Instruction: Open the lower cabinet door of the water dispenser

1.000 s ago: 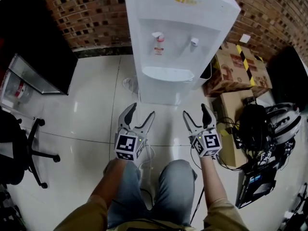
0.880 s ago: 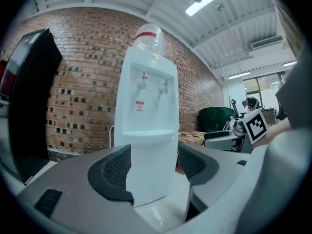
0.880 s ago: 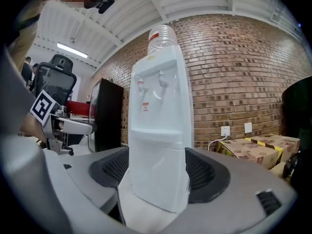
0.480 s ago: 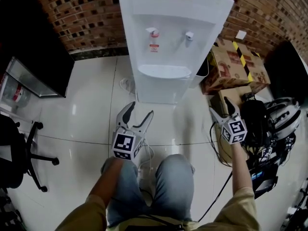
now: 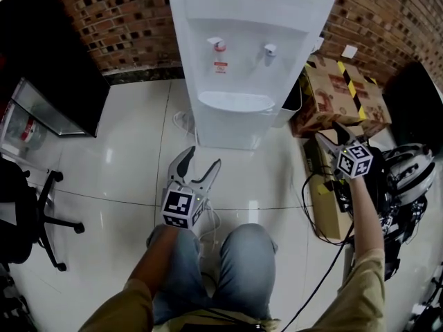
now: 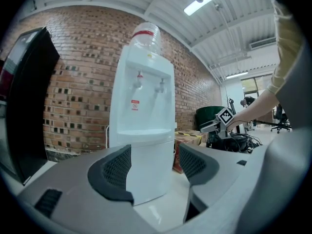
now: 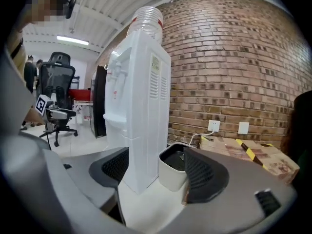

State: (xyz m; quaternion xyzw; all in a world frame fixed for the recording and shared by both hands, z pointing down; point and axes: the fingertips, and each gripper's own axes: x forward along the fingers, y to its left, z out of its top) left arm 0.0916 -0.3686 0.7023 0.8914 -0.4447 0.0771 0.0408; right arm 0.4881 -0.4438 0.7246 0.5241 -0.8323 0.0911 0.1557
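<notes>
Cabinet door (image 6: pixel 148 169) low on water dispenser (image 5: pixel 239 54) front, shut, straight ahead of left gripper (image 5: pixel 203 159); right gripper (image 5: pixel 330 134) off beside. Fingers of both spread, empty. Probably light, stiff; hook free edge.

head: steeply down | left claw (image 5: pixel 203 158): dispenser (image 6: pixel 141 106) front | right claw (image 5: pixel 329 131): dispenser side

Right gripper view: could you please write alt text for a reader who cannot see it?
A white water dispenser, seen from its side, stands before a brick wall, framed between the open, empty jaws of the right hand-held gripper. A small white bin sits beside it, with cardboard boxes further right.
</notes>
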